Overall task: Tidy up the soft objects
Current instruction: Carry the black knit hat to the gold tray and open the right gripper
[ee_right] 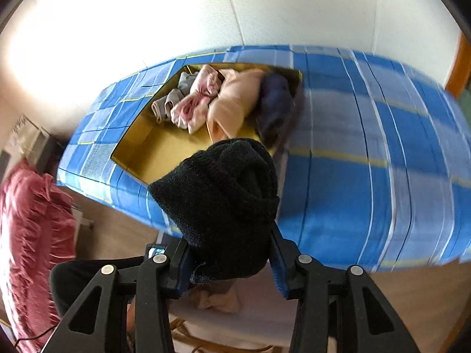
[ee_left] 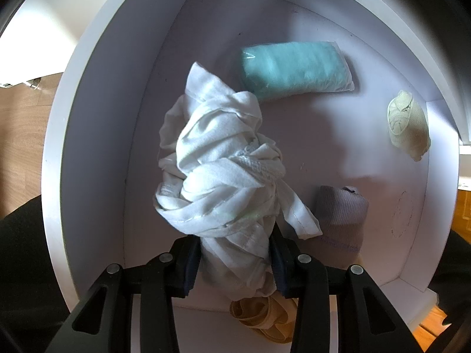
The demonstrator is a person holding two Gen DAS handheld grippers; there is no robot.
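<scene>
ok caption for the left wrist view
Left hand-held gripper holds a knotted white cloth above a white bin.

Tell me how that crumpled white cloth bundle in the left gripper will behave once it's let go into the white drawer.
The crumpled white cloth bundle looks floppy: loose strips already trail beyond the left gripper. It will probably slump and spread across the white drawer, not roll. It seems light and unbreakable.

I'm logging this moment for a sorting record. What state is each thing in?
Left gripper: shut on white cloth.
White cloth: bundled, held over the drawer.
White drawer: open.
Teal towel: folded, lying in the drawer.
Right gripper: shut on black sock.
Black sock: rolled, held up.
Cardboard box: open, clothes inside.
</scene>
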